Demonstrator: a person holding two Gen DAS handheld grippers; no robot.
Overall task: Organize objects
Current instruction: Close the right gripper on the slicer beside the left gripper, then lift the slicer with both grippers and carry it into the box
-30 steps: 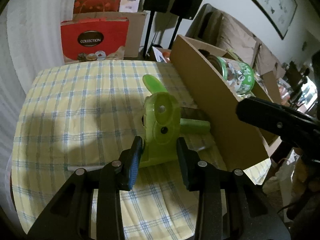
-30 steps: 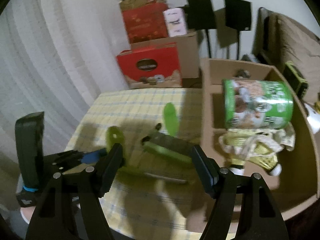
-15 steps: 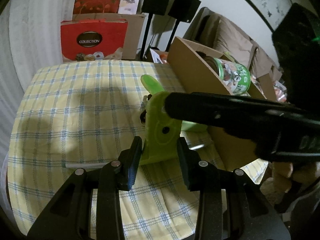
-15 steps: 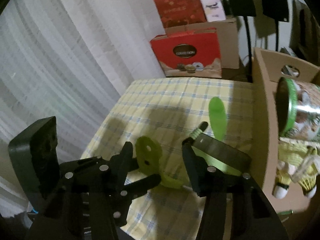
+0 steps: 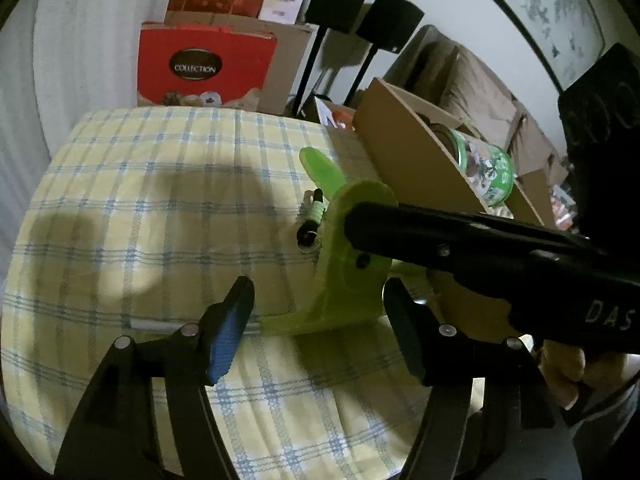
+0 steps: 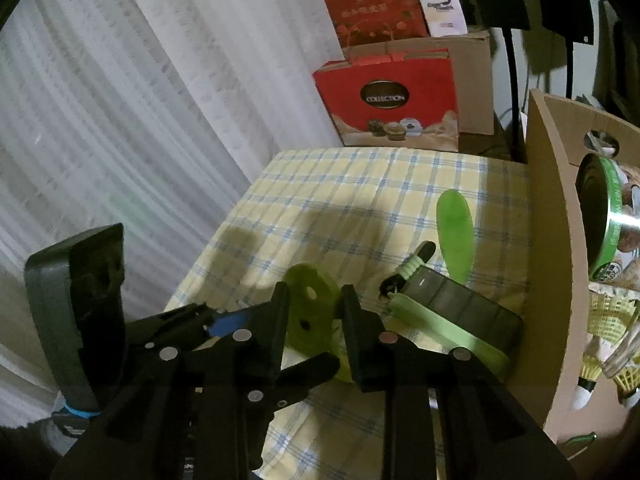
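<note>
A green plastic tool point(image 5: 352, 264) stands on the yellow checked tablecloth point(image 5: 160, 200), with an upright round plate point(image 6: 308, 308), a dark box part point(image 6: 460, 308) and a paddle point(image 6: 454, 232). My left gripper point(image 5: 320, 282) straddles the plate's foot. Its jaws are opening and its blue pad point(image 5: 226, 332) is clear of the plastic. My right gripper point(image 6: 314, 288) is closing from the side, and its pads press on the plate. One of its fingers point(image 5: 440, 240) lies across the plate's face in the left wrist view.
A cardboard box point(image 6: 556, 240) stands against the tool's right side, holding a green tin point(image 6: 608, 220) and shuttlecocks point(image 6: 600, 320). Behind the table are a red bag point(image 5: 200, 64), boxes and two speaker stands. A white curtain point(image 6: 140, 100) hangs at the left.
My left gripper has let go of the green plate and spread its jaws. My right gripper has swung in from the right and closed on the plate.
</note>
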